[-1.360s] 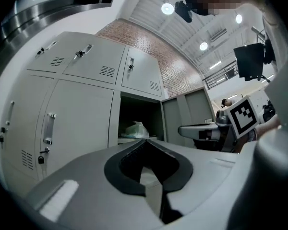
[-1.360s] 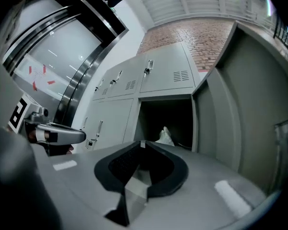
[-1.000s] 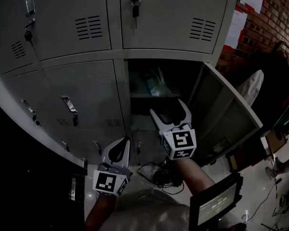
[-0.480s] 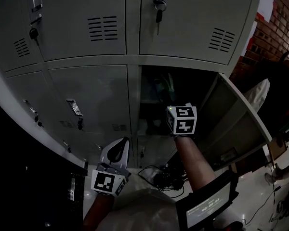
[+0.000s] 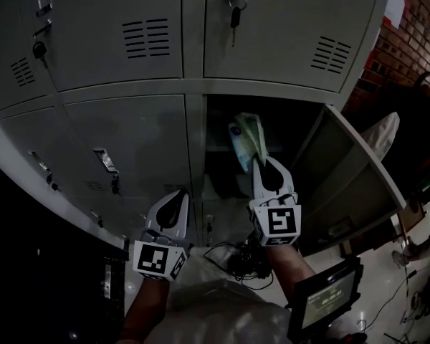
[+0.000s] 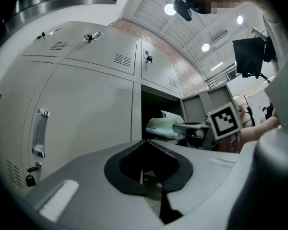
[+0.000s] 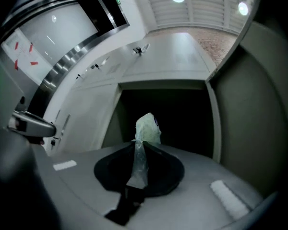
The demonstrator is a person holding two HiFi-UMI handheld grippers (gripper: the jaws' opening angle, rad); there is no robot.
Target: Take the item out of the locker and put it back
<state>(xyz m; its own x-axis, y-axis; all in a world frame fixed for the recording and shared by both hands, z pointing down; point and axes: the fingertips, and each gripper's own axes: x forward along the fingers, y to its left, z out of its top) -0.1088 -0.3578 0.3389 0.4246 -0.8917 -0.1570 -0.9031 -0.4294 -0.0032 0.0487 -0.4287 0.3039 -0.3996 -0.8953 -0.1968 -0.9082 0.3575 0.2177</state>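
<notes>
The pale green plastic packet (image 5: 245,138) hangs just in front of the open locker compartment (image 5: 301,117). My right gripper (image 5: 261,162) is shut on the packet's lower edge; its jaws have just been closing on it. In the right gripper view the packet (image 7: 146,126) sticks up between the closed jaws of the right gripper (image 7: 137,145), with the dark compartment behind. My left gripper (image 5: 177,198) is lower left, before the shut lower door, shut and empty. From the left gripper view, past the left gripper (image 6: 143,142), the packet (image 6: 163,124) and right gripper (image 6: 192,127) show at the opening.
The compartment's door (image 5: 351,170) stands swung open to the right. Keys (image 5: 233,9) hang from the lock of the locker above. Cables (image 5: 236,258) lie on the floor below, a small screen (image 5: 322,303) is at lower right, and a brick wall (image 5: 416,20) is further right.
The right gripper, open and empty a second ago, reached into the compartment and has come back out shut on the packet. The left gripper shifted slightly.
</notes>
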